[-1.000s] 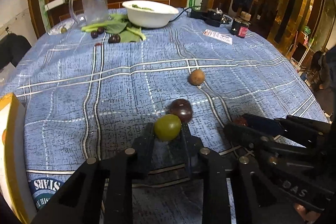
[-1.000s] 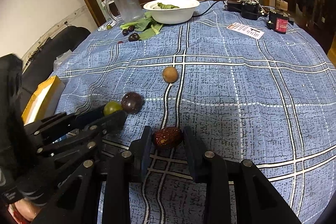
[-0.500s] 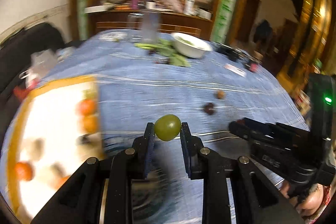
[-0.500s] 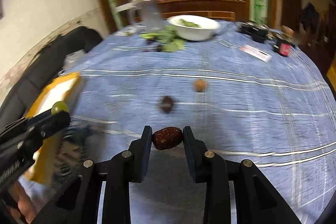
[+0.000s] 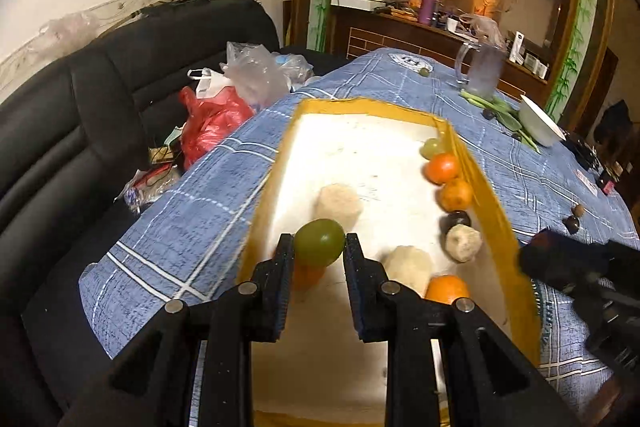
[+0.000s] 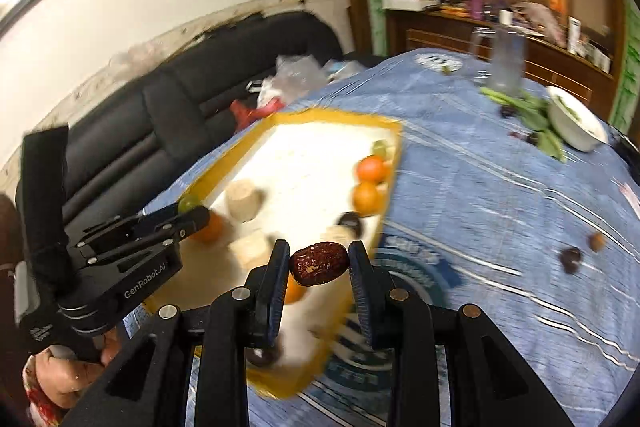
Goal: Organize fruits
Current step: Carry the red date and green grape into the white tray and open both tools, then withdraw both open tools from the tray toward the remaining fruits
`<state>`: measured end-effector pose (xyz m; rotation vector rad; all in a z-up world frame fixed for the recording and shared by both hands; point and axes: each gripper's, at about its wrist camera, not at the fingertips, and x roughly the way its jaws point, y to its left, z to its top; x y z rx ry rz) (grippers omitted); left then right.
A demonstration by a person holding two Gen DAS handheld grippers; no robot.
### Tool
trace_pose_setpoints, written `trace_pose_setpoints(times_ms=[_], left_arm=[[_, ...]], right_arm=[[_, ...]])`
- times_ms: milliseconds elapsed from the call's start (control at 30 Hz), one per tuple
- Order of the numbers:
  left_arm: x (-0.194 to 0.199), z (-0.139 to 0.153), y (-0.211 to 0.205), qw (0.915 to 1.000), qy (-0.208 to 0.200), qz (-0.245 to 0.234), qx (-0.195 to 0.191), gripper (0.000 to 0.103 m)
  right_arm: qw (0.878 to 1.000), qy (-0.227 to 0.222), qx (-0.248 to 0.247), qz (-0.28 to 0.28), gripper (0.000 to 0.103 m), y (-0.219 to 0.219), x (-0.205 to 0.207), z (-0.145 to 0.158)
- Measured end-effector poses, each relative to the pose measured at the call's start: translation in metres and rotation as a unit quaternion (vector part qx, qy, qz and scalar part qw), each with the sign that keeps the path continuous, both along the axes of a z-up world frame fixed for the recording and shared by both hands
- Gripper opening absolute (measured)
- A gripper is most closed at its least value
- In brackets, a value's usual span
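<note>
My left gripper (image 5: pixel 319 246) is shut on a green grape (image 5: pixel 319 242) and hangs over the near left part of a yellow-rimmed white tray (image 5: pixel 486 191). Oranges (image 5: pixel 442 167), a dark plum (image 5: pixel 456 219), another green grape (image 5: pixel 432 147) and pale fruit chunks (image 5: pixel 339 203) lie in the tray. My right gripper (image 6: pixel 319 263) is shut on a wrinkled red date (image 6: pixel 319 263) above the tray's (image 6: pixel 394 163) near right edge. In the right wrist view the left gripper (image 6: pixel 188 213) shows at the left with its grape (image 6: pixel 188 202).
A dark fruit (image 6: pixel 570 259) and a brown fruit (image 6: pixel 597 241) lie loose on the blue checked tablecloth. A white bowl (image 5: pixel 540 125), green leaves (image 5: pixel 496 107) and a glass jug (image 5: pixel 482 71) stand at the far end. A black sofa (image 5: pixel 100 99) with plastic bags (image 5: pixel 216 115) runs along the left.
Both grippers have swung left from the loose fruit on the cloth to over the tray, each keeping its fruit. The tray now fills the middle of both views.
</note>
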<state>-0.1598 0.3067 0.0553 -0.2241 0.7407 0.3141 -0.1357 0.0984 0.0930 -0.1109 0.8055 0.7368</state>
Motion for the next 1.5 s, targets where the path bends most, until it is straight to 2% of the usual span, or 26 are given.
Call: trace_pose_setpoints(times_ms=[300, 433, 633, 733, 833, 900, 1000, 1133, 1267, 1367, 1500], left_arm=[[0.001, -0.004, -0.003, 0.9998, -0.006, -0.015, -0.009, 0.024], [-0.001, -0.003, 0.001, 0.9988, -0.013, -0.016, -0.044, 0.025], [-0.008, 0.006, 0.001, 0.9978, -0.027, -0.012, -0.059, 0.055], [-0.011, 0.017, -0.015, 0.9977, -0.039, -0.021, -0.052, 0.06], [-0.007, 0.033, -0.049, 0.9963, -0.056, -0.056, -0.034, 0.069], [-0.005, 0.044, -0.078, 0.9937, -0.071, -0.084, -0.023, 0.078], [-0.005, 0.056, -0.123, 0.9898, -0.085, -0.114, -0.005, 0.083], [-0.008, 0.052, -0.168, 0.986, -0.087, -0.142, 0.014, 0.092], [-0.003, 0.02, -0.199, 0.9875, -0.044, -0.148, 0.032, 0.092], [0.001, 0.01, -0.207, 0.9877, -0.02, -0.154, 0.024, 0.091], [-0.002, 0.014, -0.202, 0.9888, -0.026, -0.145, 0.023, 0.091]], right_arm=[[0.999, 0.018, -0.035, -0.007, 0.033, 0.039, 0.019, -0.032], [0.999, 0.03, -0.028, -0.013, 0.035, 0.048, 0.033, -0.034], [0.999, 0.018, -0.021, -0.022, 0.048, 0.044, 0.032, -0.024], [0.998, 0.0, -0.023, -0.055, 0.049, 0.017, 0.024, -0.011], [0.993, -0.034, -0.034, -0.105, 0.063, -0.028, 0.009, 0.001], [0.986, -0.055, -0.037, -0.15, 0.069, -0.067, -0.003, 0.006], [0.973, -0.067, -0.06, -0.211, 0.071, -0.119, -0.018, 0.007], [0.962, -0.053, -0.056, -0.262, 0.071, -0.165, -0.03, -0.001], [0.955, -0.023, -0.044, -0.291, 0.071, -0.193, -0.033, -0.019], [0.954, -0.001, -0.043, -0.297, 0.071, -0.2, -0.03, -0.031], [0.954, 0.004, -0.037, -0.297, 0.071, -0.203, -0.032, -0.035]])
